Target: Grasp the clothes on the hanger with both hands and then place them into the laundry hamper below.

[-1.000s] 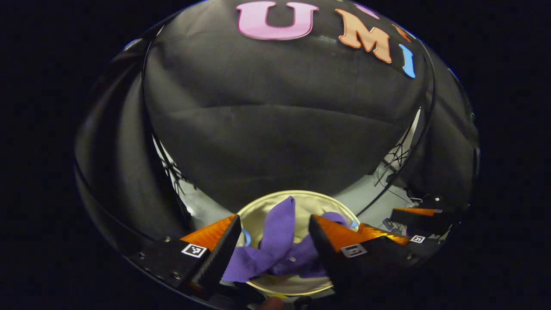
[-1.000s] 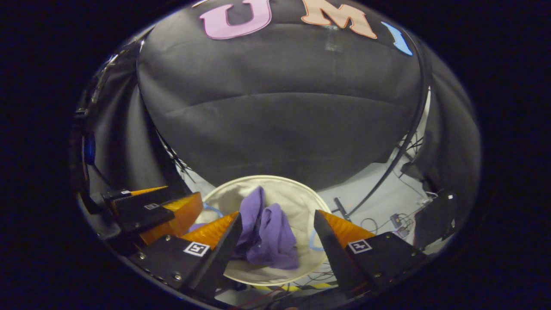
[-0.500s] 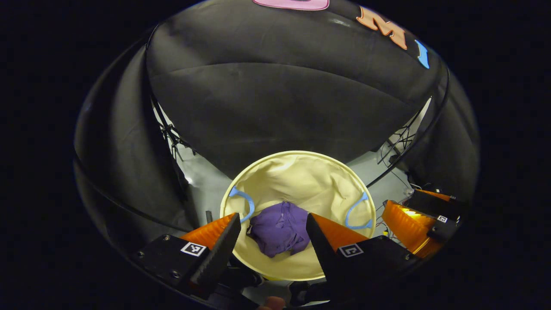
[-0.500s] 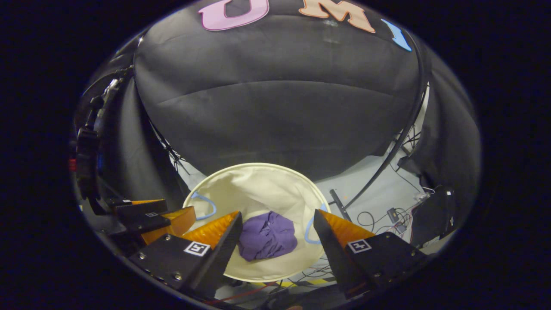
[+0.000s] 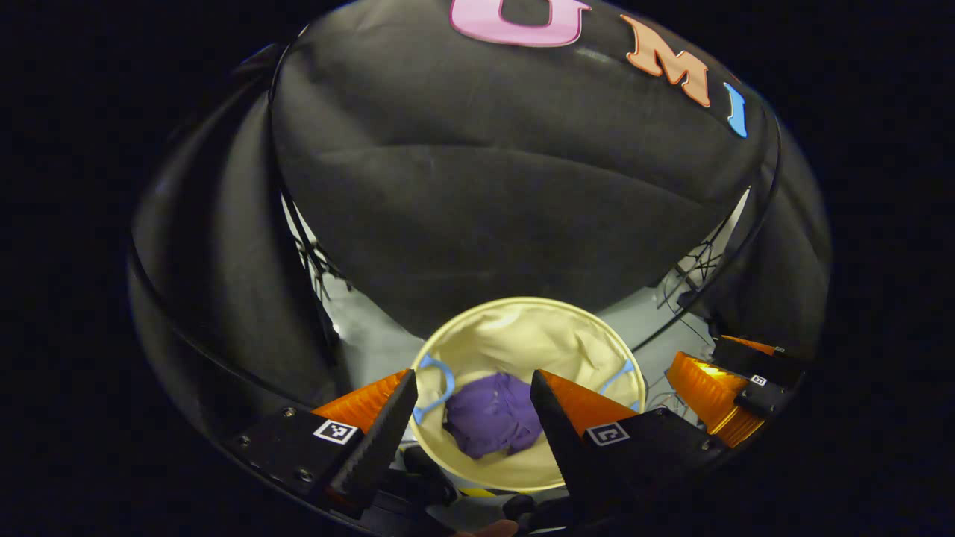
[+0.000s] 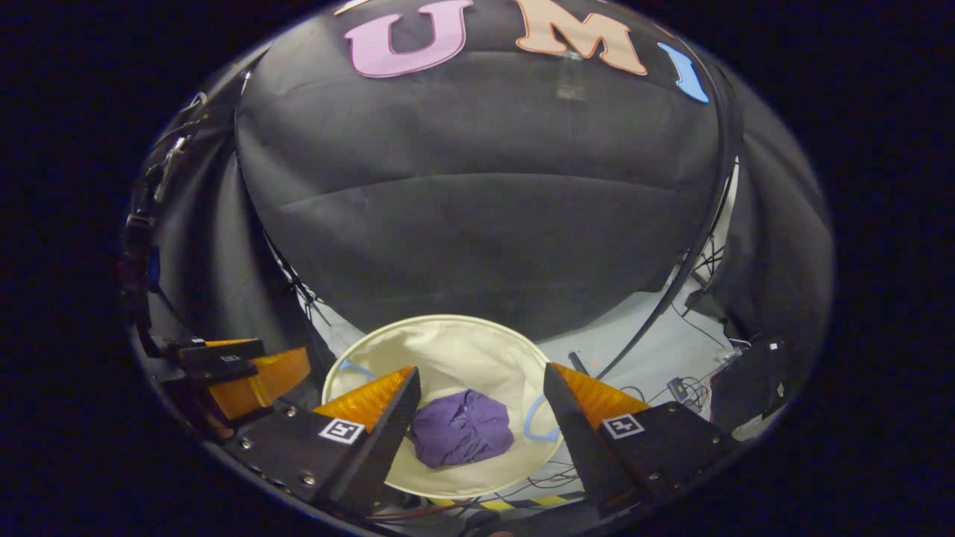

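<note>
We see the left tool [image 5: 470,403] spread, holding nothing, above the cream laundry hamper [image 5: 515,328]. The purple clothes [image 5: 492,424] lie bunched inside on its bottom. The right tool [image 6: 481,399] is spread too, empty, over the hamper.

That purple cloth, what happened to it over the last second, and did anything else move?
The purple cloth dropped from between both grippers and now lies bunched at the bottom of the hamper. The left gripper and right gripper let it go and hang open above. The hamper stayed put.
</note>
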### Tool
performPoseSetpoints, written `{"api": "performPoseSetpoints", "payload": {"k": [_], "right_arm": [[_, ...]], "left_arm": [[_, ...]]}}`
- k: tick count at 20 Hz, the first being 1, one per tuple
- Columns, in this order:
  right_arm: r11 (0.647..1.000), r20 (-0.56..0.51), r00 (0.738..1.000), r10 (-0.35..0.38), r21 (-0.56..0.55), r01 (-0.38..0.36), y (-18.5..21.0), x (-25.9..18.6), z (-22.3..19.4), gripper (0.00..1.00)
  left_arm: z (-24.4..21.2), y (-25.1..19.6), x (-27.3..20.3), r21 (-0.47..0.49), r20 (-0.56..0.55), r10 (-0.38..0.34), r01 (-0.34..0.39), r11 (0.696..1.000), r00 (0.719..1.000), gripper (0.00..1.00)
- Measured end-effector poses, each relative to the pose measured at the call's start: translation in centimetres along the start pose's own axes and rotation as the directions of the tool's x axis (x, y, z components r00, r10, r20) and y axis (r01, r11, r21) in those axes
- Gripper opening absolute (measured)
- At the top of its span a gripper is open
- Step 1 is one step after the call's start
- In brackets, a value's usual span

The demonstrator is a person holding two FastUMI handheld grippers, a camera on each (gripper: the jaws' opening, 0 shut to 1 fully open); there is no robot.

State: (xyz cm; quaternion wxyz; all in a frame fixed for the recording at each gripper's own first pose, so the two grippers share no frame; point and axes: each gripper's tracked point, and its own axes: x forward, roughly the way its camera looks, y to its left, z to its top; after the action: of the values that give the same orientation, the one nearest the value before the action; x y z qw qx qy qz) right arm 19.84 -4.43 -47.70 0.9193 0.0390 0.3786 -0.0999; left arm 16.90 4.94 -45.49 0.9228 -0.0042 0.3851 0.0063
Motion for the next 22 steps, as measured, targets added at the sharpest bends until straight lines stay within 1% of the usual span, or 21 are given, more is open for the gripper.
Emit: {"api": "performPoseSetpoints", "payload": {"k": [1, 3, 6, 9, 11, 12, 13, 14, 17, 19, 22], "right_arm": [[1.000, 0.014, 1.000, 0.006, 0.003, -0.006, 0.1, -0.5, 0.9, 1.00], [1.000, 0.048, 0.999, 0.009, 0.006, -0.010, 0.1, -1.3, 2.9, 1.00], [1.000, 0.102, 0.995, 0.020, 0.021, -0.023, 0.3, -3.2, 5.7, 1.00], [1.000, 0.164, 0.986, 0.022, 0.011, -0.024, 0.5, -5.4, 9.0, 1.00], [1.000, 0.207, 0.978, 0.027, 0.004, -0.028, 0.7, -7.2, 11.2, 1.00], [1.000, 0.228, 0.973, 0.030, 0.000, -0.031, 0.8, -8.0, 12.1, 0.95], [1.000, 0.250, 0.968, 0.031, -0.004, -0.031, 0.9, -9.0, 13.0, 0.95], [1.000, 0.272, 0.962, 0.028, -0.008, -0.026, 1.1, -9.9, 14.0, 0.99], [1.000, 0.334, 0.942, 0.029, -0.011, -0.027, 1.4, -13.0, 16.6, 0.99], [0.999, 0.384, 0.922, 0.041, -0.017, -0.038, 2.0, -15.6, 18.5, 0.99], [0.999, 0.459, 0.887, 0.046, -0.021, -0.042, 1.9, -19.6, 21.4, 0.99]], "left_arm": [[0.8, -0.1, -0.3, 0.000, 0.027, 0.005, -0.005, 1.000, 1.000, 0.96], [3.2, -0.6, -1.4, -0.007, 0.066, -0.010, 0.011, 1.000, 0.998, 0.95], [6.5, 0.1, -3.7, -0.004, 0.138, -0.010, 0.011, 1.000, 0.990, 0.95], [9.2, 0.5, -5.9, 0.005, 0.209, -0.010, 0.009, 1.000, 0.978, 0.96], [11.3, 0.2, -8.0, 0.013, 0.268, -0.018, 0.015, 1.000, 0.963, 0.96], [12.4, 0.0, -9.2, 0.017, 0.299, -0.023, 0.019, 1.000, 0.954, 0.95], [13.5, 0.0, -10.3, 0.019, 0.331, -0.029, 0.024, 1.000, 0.943, 0.95], [14.7, -0.2, -11.5, 0.018, 0.358, -0.032, 0.028, 0.999, 0.933, 0.95], [17.3, -0.8, -15.0, 0.004, 0.427, -0.054, 0.058, 0.998, 0.903, 0.95], [19.0, -0.9, -17.6, 0.001, 0.477, -0.068, 0.077, 0.997, 0.876, 0.95], [21.5, -0.6, -21.7, 0.020, 0.563, -0.057, 0.055, 0.998, 0.824, 0.94]]}}
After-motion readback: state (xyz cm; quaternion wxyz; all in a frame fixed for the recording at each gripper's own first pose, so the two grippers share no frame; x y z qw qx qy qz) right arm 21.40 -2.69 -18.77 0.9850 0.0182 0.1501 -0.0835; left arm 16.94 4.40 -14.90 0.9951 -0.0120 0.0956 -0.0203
